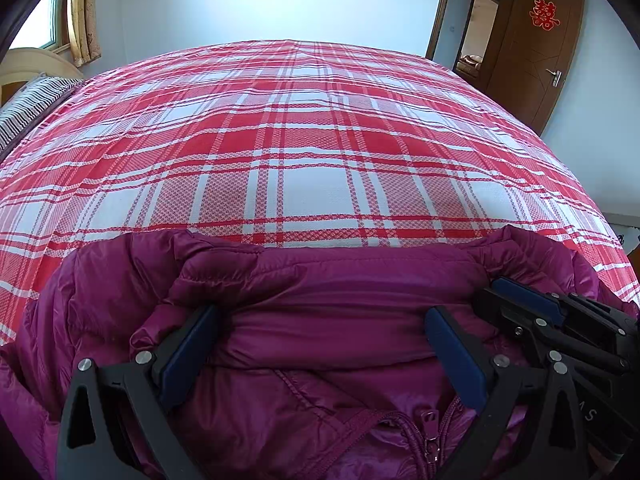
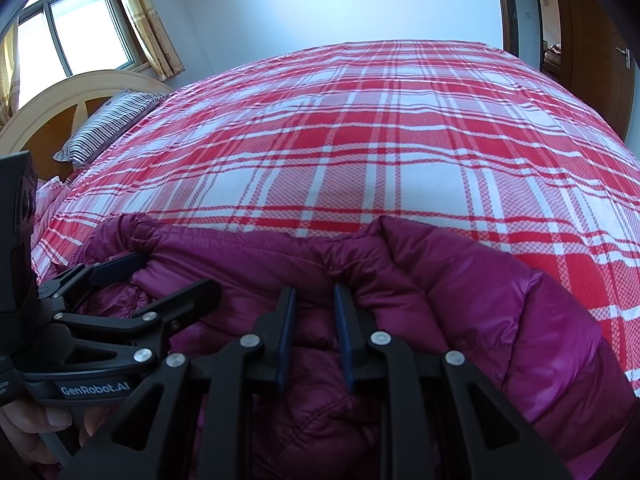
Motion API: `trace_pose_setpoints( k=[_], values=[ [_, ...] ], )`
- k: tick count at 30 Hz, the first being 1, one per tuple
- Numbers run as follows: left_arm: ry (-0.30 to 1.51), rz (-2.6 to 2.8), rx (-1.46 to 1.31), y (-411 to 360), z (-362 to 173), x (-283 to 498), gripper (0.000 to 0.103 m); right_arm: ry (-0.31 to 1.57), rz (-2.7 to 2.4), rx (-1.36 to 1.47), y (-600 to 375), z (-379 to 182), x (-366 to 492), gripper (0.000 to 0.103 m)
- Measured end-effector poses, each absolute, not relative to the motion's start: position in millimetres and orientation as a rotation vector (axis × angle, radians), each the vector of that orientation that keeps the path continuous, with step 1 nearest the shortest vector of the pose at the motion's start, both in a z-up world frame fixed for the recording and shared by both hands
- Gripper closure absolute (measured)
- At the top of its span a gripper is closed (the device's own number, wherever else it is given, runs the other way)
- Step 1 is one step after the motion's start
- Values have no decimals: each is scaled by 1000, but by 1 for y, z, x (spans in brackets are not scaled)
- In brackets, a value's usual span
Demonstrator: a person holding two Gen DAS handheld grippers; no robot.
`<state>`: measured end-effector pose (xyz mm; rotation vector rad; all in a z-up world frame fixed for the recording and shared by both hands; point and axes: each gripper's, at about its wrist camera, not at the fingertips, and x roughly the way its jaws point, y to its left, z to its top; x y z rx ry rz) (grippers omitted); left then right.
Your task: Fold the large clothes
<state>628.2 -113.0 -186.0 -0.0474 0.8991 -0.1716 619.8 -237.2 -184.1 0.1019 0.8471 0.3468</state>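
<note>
A magenta quilted down jacket [image 1: 320, 280] lies bunched at the near edge of the bed, zipper toward me; it also fills the bottom of the right wrist view [image 2: 460, 280]. My left gripper [image 1: 320, 320] is open, its blue-padded fingers [image 1: 188, 352] wide apart over the jacket's folded collar area. My right gripper [image 2: 314, 300] has its jaws close together with a narrow gap, pinching a fold of the jacket. Each gripper shows in the other's view: the right one at the right edge [image 1: 520, 300], the left one at the left [image 2: 120, 268].
The bed wears a red and white plaid sheet [image 1: 304, 140] that stretches far ahead. A striped pillow [image 2: 108, 124] and cream headboard [image 2: 60, 100] are at the far left. A brown door [image 1: 536, 52] stands open at the far right.
</note>
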Motion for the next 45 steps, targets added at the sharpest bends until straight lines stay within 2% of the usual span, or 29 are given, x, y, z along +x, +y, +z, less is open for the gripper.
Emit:
trace_pose_setpoints(
  k=[19,21,23,25,30,32,34,37,45],
  values=[
    [893,-177,-26,-113,-174,625,1,870,341,78,-235,-181,623,81],
    [862,-181,-48,-105,-155,611,1,877,331,54,-237,-169,616,74],
    [814,-223,-107,-87,-125,582,1,855,338,104,-246,-150,596,40],
    [771,-238,-103,-69,-101,544,1,829,344,114,-258,-130,565,31],
    [714,-262,-28,-14,-70,425,1,851,386,59,-295,-103,451,30],
    [726,-250,-14,6,-72,381,1,858,391,55,-309,-100,407,23],
    [755,-227,-6,26,-82,338,1,865,379,48,-326,-100,358,19],
    [755,-178,26,44,-99,287,1,899,333,71,-346,-106,300,19],
    [836,-190,-21,57,-147,205,1,975,258,67,-353,-137,194,19]
  ],
)
